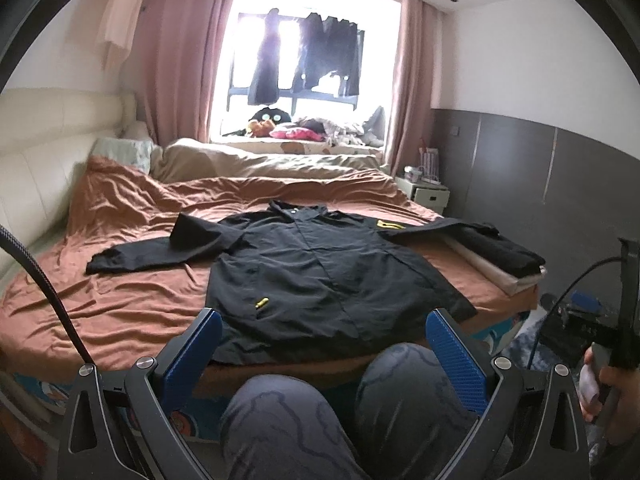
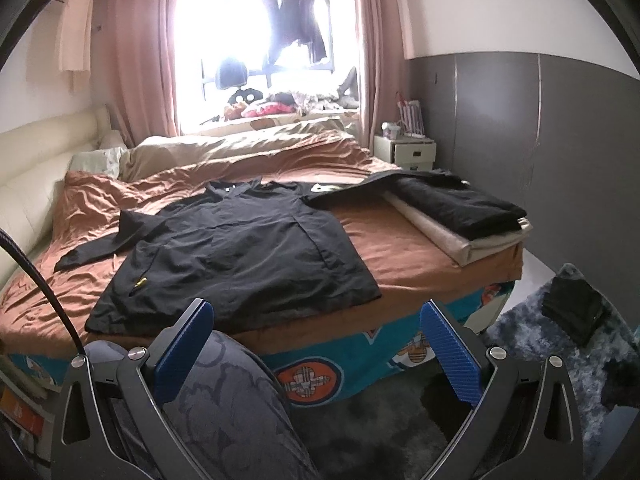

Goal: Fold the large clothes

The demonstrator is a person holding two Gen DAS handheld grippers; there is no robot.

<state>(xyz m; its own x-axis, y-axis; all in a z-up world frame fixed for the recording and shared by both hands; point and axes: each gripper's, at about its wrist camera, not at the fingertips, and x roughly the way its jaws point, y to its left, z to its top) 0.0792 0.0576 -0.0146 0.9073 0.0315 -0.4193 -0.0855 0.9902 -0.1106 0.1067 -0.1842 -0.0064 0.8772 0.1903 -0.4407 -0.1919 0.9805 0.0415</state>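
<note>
A large black shirt [image 1: 312, 272] lies front up and spread flat on the brown bedsheet [image 1: 120, 300], collar toward the window, both sleeves stretched out sideways. In the right wrist view the same black shirt [image 2: 240, 252] reaches the bed's near edge. My left gripper [image 1: 324, 344] is open, held back from the bed above the person's knees, with nothing between its blue pads. My right gripper [image 2: 316, 328] is open too, to the right of the shirt's hem, over the bed's edge and a knee. The shirt's right sleeve [image 2: 360, 188] runs toward a folded stack.
A stack of folded clothes [image 2: 468, 216], black on beige, sits at the bed's right side. Rumpled bedding [image 1: 260, 164] lies beyond the shirt. A nightstand [image 2: 404, 152] stands by the grey wall. A shaggy rug [image 2: 560, 352] with a dark item covers the floor on the right.
</note>
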